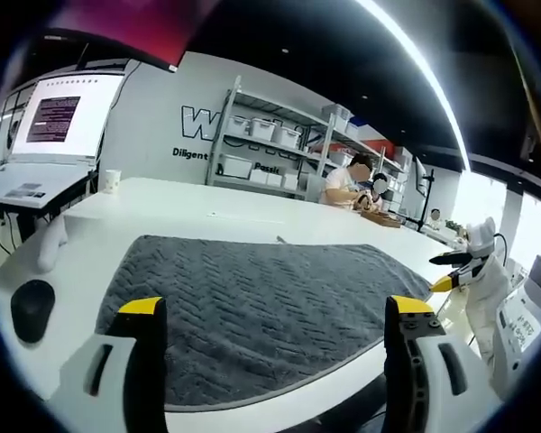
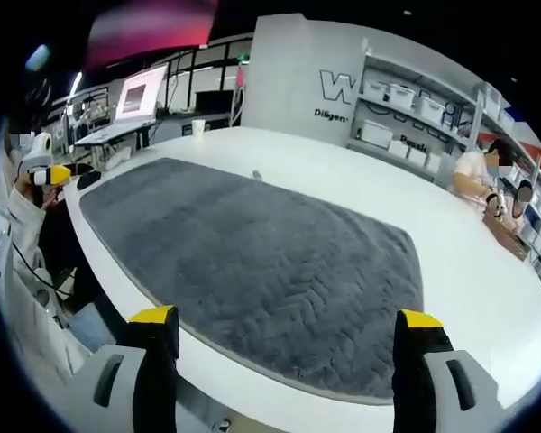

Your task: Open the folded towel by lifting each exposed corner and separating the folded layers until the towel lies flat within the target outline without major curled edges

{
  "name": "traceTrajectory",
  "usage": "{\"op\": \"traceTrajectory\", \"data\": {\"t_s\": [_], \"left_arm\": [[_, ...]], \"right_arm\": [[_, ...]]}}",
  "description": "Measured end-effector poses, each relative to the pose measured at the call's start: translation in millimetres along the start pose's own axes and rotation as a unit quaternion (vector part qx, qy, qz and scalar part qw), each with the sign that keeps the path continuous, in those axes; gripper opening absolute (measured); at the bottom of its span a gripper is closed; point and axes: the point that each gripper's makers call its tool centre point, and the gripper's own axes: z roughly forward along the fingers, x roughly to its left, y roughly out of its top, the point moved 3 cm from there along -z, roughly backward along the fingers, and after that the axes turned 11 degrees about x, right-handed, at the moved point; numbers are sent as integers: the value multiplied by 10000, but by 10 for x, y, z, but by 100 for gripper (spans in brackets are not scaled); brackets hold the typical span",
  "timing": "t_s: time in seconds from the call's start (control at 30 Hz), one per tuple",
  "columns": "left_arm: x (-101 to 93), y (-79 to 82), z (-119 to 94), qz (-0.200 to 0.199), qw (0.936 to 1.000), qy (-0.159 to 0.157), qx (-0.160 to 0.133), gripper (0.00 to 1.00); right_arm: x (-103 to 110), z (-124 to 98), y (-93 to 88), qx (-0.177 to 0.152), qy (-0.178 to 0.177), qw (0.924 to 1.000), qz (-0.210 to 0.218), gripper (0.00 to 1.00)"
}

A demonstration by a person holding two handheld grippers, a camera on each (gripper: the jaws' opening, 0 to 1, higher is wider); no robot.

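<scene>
both grippers (image 1: 275, 311) (image 2: 287, 320) gape wide over a flat, ribbed grey plush towel (image 2: 252, 262) on the white table (image 2: 343, 171).

The grey towel (image 2: 252, 262) with a chevron-textured pile lies spread open and flat on the white table (image 2: 361, 171).

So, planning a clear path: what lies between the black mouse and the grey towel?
Bare white table. In the left gripper view, nothing sits between the mouse and the towel.
</scene>
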Motion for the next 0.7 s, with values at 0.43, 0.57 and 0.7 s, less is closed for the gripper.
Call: {"op": "traceTrajectory", "data": {"t_s": [0.43, 0.57, 0.7], "left_arm": [[-20, 36, 89, 80, 9999, -48, 75, 99], [10, 112, 51, 131, 9999, -53, -63, 99], [2, 104, 56, 131, 9999, -59, -52, 99]], "right_arm": [[-111, 1, -44, 89, -203, 9997, 99, 99], [-76, 5, -31, 94, -218, 9997, 97, 99], [-75, 0, -28, 94, -212, 9997, 76, 99]]}}
